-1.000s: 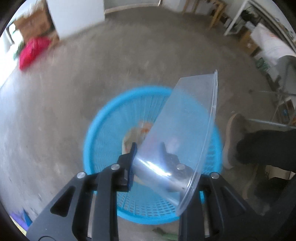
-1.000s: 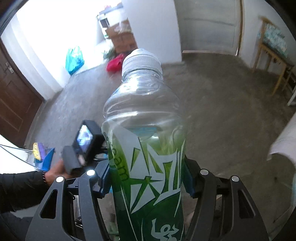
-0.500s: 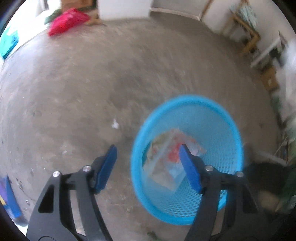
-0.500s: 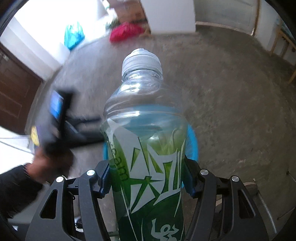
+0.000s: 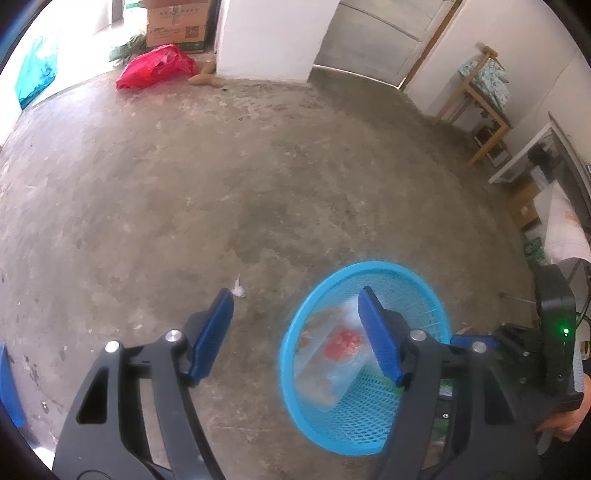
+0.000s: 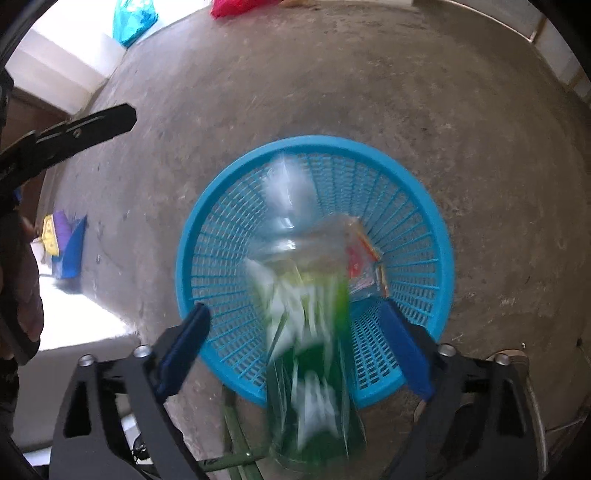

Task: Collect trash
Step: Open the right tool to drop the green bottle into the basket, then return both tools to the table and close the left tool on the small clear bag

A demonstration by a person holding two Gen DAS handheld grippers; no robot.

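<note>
A blue mesh basket stands on the concrete floor and shows in the right wrist view too. Clear plastic trash with red print lies inside it. My left gripper is open and empty, above the basket's left rim. My right gripper is open right over the basket. A clear bottle with a green label is blurred between its spread fingers, falling cap first into the basket. A small white scrap lies on the floor left of the basket.
A red bag, a cardboard box and a teal bag lie by the far wall. A wooden stool and shelves stand at the right. A purple and blue item lies on the floor.
My left gripper let go of the clear container, which now lies in the basket, and drew back left. My right gripper tilted down over the basket, opened, and released the bottle.
</note>
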